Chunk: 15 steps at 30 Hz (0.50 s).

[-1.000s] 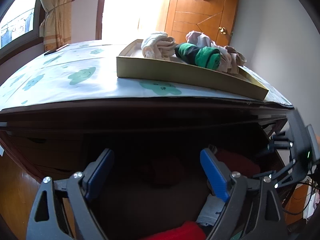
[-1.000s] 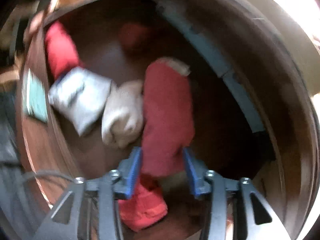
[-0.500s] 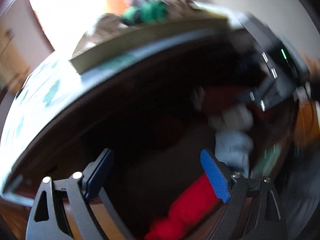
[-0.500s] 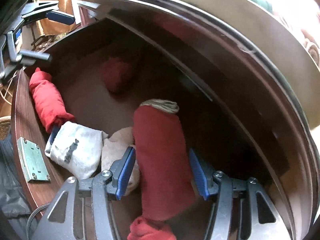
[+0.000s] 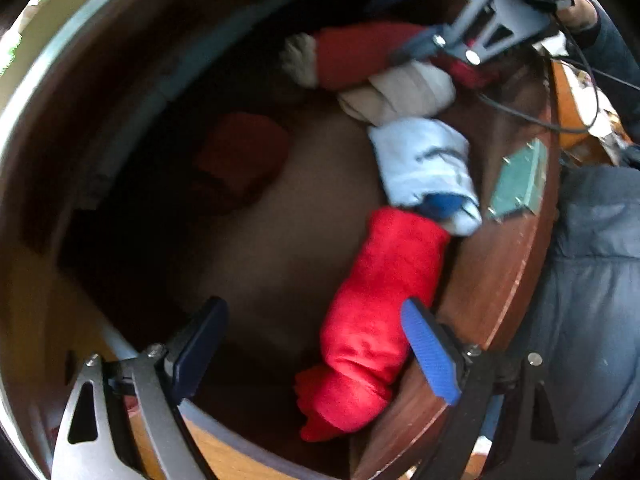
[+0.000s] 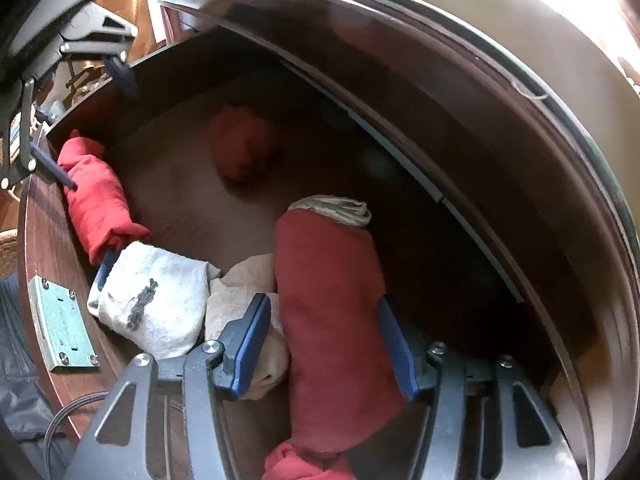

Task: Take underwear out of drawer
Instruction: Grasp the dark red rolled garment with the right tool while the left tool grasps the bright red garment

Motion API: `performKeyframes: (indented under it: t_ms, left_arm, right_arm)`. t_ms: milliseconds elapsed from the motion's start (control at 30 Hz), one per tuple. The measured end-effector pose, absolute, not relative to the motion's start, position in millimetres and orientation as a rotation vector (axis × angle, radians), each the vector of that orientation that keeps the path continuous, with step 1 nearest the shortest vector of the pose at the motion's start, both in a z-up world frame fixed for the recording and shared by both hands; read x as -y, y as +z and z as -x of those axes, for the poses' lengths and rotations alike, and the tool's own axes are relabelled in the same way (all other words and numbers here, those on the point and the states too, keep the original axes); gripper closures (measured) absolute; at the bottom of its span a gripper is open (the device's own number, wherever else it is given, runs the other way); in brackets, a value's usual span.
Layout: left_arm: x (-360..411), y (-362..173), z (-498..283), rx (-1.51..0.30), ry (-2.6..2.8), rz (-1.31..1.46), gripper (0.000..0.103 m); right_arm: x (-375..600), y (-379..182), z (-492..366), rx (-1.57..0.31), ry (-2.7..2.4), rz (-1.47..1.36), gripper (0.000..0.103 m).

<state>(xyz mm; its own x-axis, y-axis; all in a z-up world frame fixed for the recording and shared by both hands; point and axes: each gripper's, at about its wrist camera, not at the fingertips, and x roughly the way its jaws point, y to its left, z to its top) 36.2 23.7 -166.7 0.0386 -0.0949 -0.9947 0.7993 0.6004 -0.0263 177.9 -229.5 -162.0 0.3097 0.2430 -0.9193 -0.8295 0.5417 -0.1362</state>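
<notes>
- Straddling a dark red roll (image 6: 336, 320), right gripper (image 6: 324, 344) jaws just widened; pads off it.
- Left gripper (image 5: 316, 352) released, above bright red roll (image 5: 376, 320) at drawer (image 5: 496, 280) front.

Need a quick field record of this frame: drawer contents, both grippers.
drawer: open, lock plate on its front edge
contents: dark red roll, beige roll, white roll, bright red roll, small red bundle further back
left gripper: open, over bright red roll, nothing gripped
right gripper: jaws astride dark red roll, have just been opening, not clamped
</notes>
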Motion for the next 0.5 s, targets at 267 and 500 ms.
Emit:
performKeyframes:
  t_ms: [267,500]
  left_arm:
    - [-18.3,-181.1,-42.8,-1.49,-0.813,-0.66,0.013]
    - [-8.8,-191.8,-43.0,-1.526,-0.82,-0.667,0.011]
  right_arm:
    - [236.6,-166.6,-176.1,-1.009,0.789,0.683,0.044]
    - [235.7,-173.2,-173.5,-1.008,0.793,0.683,0.044]
